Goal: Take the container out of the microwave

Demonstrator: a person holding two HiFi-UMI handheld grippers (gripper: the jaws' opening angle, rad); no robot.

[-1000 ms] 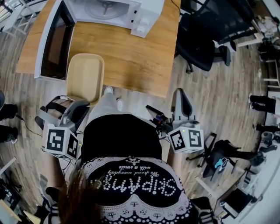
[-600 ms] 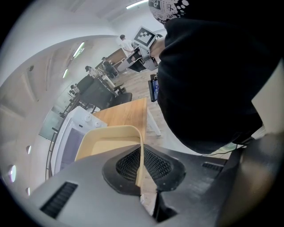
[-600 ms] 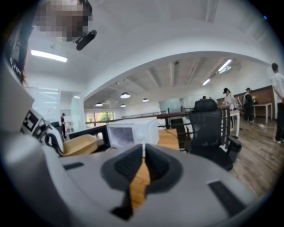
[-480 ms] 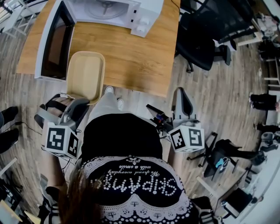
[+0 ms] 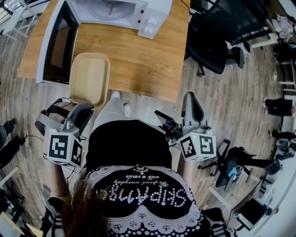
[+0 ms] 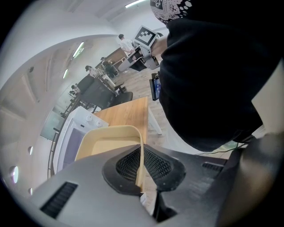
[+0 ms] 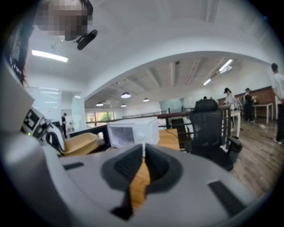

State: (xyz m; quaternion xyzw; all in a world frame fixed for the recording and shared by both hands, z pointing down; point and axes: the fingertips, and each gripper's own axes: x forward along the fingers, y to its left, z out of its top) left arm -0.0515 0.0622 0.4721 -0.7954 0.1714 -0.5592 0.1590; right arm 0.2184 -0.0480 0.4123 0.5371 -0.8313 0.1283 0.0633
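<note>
- The microwave [image 5: 115, 11] stands at the far left of the table [image 5: 143, 60], and its door [image 5: 58, 44] hangs open toward the near left; the cavity looks empty
- The container [image 5: 90, 78], a shallow beige tray, is already outside the oven, just right of the open door at the table's near left edge
- Its long axis runs near to far, and its near short end juts past the table edge toward the person
- The left gripper [image 5: 82, 109] comes at it from the near side, angled down, and is clenched on that near rim
- In the left gripper view the thin rim [image 6: 141, 155] stands edge-on between the two pads, and the rest of the tray stretches away from the jaws
- Whether the tray's base rests on the wood or hangs just above it cannot be told
- Bare tabletop lies to the right of the tray and farther in, so setting it down is likely a short push away from the person
- The right gripper [image 5: 190, 111] is well apart at the near right, off the table, with its jaws closed on nothing [image 7: 143, 159]; the left is by far the nearer hand
</note>
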